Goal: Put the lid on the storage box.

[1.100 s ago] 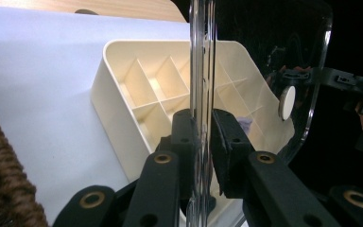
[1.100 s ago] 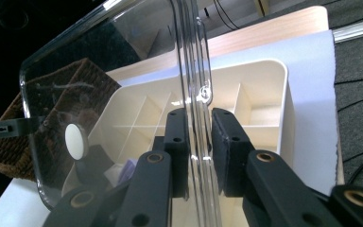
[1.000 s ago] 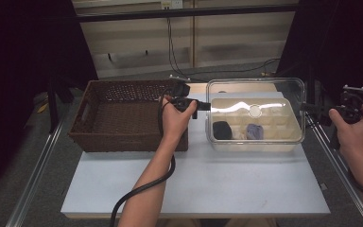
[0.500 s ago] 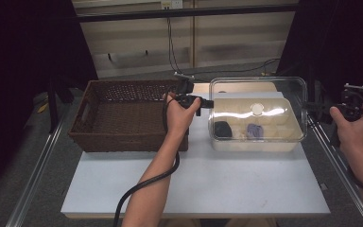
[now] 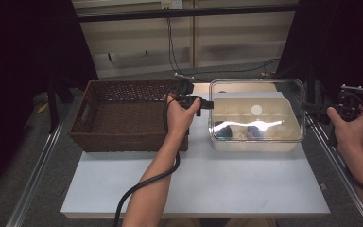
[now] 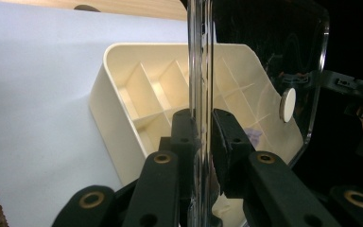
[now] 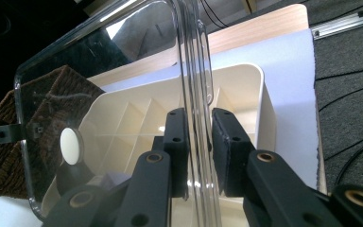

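A clear plastic lid [image 5: 274, 94] with a white round knob [image 5: 256, 109] hangs just above a cream box [image 5: 255, 145] divided into compartments. My left gripper [image 5: 208, 104] is shut on the lid's left edge, and my right gripper [image 5: 307, 109] is shut on its right edge. In the left gripper view the jaws pinch the lid's rim [image 6: 199, 71] at the gripper [image 6: 201, 132], with the box [image 6: 123, 109] below. The right gripper view has its gripper [image 7: 199, 137] clamped on the lid [image 7: 123, 71] over the box [image 7: 246, 94]. Small dark items [image 5: 251, 131] lie inside the box.
A large brown wicker basket [image 5: 123, 142] stands on the white table [image 5: 194, 189] just left of the box, close to my left hand. Metal rails run along both table sides. Cables lie on the floor beyond the table.
The bright glare on the lid has slid toward the near side, so the lid has tilted slightly. Both hands have stayed nearly in place.
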A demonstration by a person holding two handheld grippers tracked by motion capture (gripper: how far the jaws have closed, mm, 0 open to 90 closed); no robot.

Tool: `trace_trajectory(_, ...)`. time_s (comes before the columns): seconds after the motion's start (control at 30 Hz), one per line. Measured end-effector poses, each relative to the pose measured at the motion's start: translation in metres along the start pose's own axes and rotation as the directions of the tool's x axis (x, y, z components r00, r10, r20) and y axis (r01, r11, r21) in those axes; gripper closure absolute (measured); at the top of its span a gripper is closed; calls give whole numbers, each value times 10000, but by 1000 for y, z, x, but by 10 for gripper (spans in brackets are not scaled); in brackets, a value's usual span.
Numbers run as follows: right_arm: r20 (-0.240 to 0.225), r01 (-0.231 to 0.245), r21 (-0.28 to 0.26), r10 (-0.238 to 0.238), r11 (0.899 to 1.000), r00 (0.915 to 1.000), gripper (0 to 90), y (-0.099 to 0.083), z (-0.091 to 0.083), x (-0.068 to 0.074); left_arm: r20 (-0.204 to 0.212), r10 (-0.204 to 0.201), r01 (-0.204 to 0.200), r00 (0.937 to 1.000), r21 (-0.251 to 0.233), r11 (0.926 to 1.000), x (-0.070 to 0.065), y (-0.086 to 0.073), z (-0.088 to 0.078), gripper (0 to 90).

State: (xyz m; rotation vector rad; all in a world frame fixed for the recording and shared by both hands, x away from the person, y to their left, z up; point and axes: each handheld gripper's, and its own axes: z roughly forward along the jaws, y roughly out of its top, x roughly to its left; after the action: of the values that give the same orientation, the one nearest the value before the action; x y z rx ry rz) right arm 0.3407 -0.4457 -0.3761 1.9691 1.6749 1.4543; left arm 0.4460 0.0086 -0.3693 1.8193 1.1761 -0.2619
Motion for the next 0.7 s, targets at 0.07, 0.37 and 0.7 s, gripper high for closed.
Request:
trace_trajectory(0.07, 43, -17, 49, 17, 10000, 10000, 776, 0, 1, 0, 8, -17, 17, 10000, 11, 10000, 1, 0, 1, 795)
trace_trajectory(0.37, 179, -49, 31, 48, 10000, 9998, 774, 1, 5, -2, -52, -180, 180, 9998, 25, 9998, 3, 3, 6, 792)
trace_trajectory(0.7, 312, -263, 119, 259, 9996, 9992, 771, 0, 11, -9, -188, -305, 308, 9994, 165, 9994, 4, 6, 14, 784)
